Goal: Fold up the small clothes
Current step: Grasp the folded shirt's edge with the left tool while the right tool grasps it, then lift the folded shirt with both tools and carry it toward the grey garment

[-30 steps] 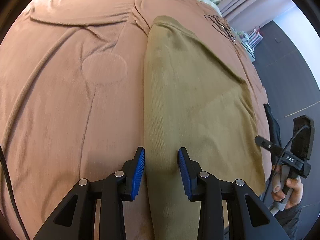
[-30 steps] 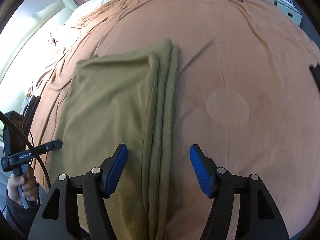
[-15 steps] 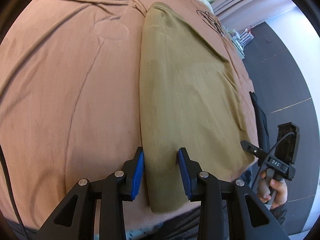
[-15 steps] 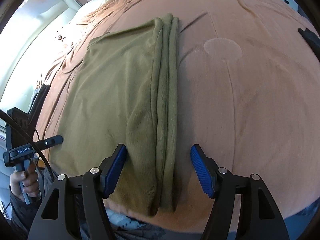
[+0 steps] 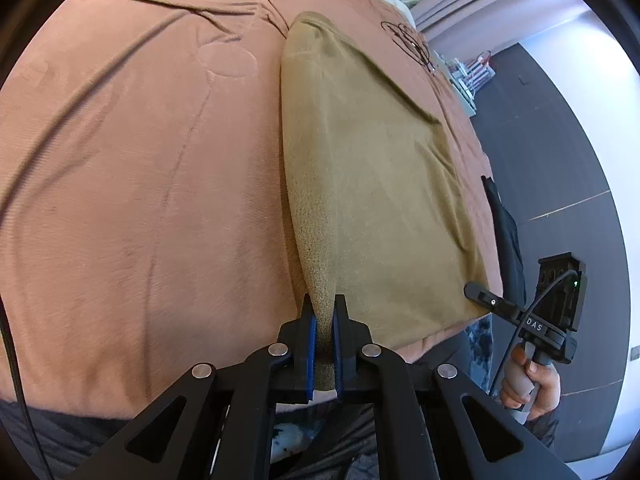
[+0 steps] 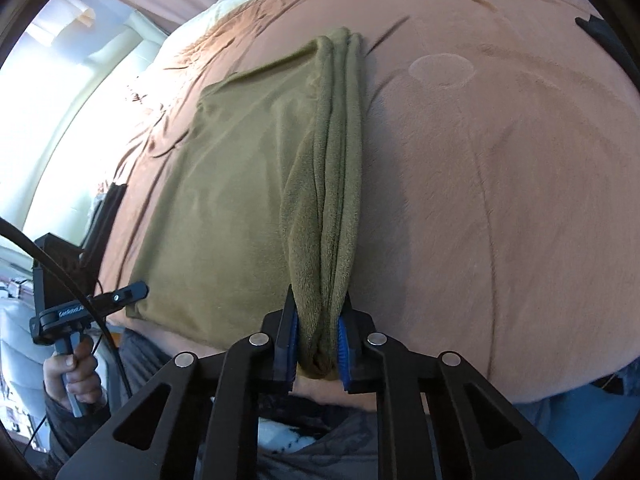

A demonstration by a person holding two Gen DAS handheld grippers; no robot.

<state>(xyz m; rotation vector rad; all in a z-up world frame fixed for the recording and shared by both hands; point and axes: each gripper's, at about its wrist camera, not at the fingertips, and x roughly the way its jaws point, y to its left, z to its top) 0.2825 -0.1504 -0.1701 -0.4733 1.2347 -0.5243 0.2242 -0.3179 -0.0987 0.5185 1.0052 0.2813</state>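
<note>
Two hand-held grippers clamp the olive garment (image 5: 384, 184): left hand-held gripper (image 5: 323, 320) on one near corner; right hand-held gripper (image 6: 318, 322) on bunched folds; tangled cable (image 5: 408, 38) lies beyond on the bed (image 5: 140, 160).

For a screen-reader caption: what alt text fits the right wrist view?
The right claw is shut on the near corner of a folded olive-green knit garment lying on a rust-brown bedspread. At far left, a hand holds the other tool.

Daylight from the window (image 6: 60, 92) — blown out, glaring. Bedspread (image 5: 140, 160) evenly lit, soft shadows. Strong fisheye bending, dark vignette — slight blur at edges.
</note>
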